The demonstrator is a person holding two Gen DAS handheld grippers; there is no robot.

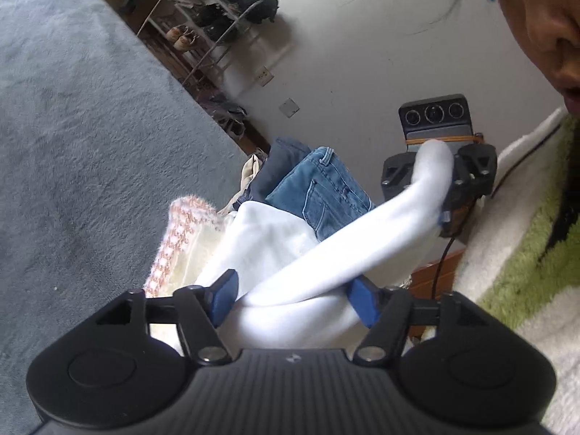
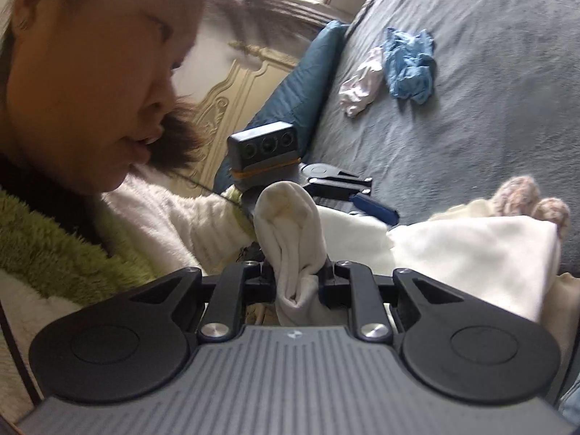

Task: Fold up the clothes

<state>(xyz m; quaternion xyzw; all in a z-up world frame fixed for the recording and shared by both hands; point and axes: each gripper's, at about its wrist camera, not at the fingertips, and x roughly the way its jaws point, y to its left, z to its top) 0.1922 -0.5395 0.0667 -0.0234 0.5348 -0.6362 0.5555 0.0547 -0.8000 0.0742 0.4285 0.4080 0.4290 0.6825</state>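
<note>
So, right gripper (image 2: pixel 298 282): clamping the white garment (image 2: pixel 290 232), lifting a corner for folding.
Left gripper (image 1: pixel 295 299): fingers standing apart around it, probably regripping.

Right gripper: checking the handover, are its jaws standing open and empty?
No, the right gripper is clamped on a bunched white garment.

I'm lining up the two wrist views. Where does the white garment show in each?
Left wrist: white garment at lower centre, running up right into the right gripper.
Right wrist: bunched at centre, pinched in the right gripper.
Shared landmark: grey bedspread.
</note>
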